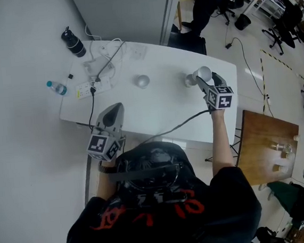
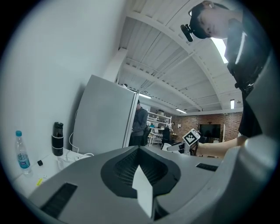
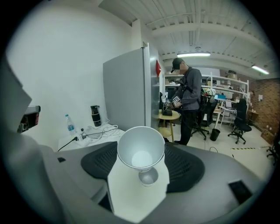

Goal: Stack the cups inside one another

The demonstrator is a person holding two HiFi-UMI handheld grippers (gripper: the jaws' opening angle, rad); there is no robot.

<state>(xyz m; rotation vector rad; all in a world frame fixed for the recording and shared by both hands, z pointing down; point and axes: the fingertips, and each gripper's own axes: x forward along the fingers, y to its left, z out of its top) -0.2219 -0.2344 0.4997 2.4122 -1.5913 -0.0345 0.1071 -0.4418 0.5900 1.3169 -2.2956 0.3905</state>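
My right gripper (image 1: 204, 79) is shut on a white cup (image 1: 204, 72) and holds it above the right end of the white table (image 1: 162, 117). In the right gripper view the held cup (image 3: 141, 152) sits between the jaws with its mouth toward the camera. A second white cup (image 1: 191, 80) lies just left of it on the table and shows below the held cup (image 3: 148, 176). Another cup (image 1: 142, 81) stands alone at the table's middle. My left gripper (image 1: 116, 109) hovers over the near left edge, jaws together, nothing in them (image 2: 139, 151).
At the table's far left stand a black flask (image 1: 74, 42), a water bottle (image 1: 57, 88), and a power strip with cables (image 1: 92, 87). A grey cabinet (image 3: 127, 87) rises behind the table. A person (image 3: 190, 100) stands beyond it. To the right is a wooden table (image 1: 266, 144).
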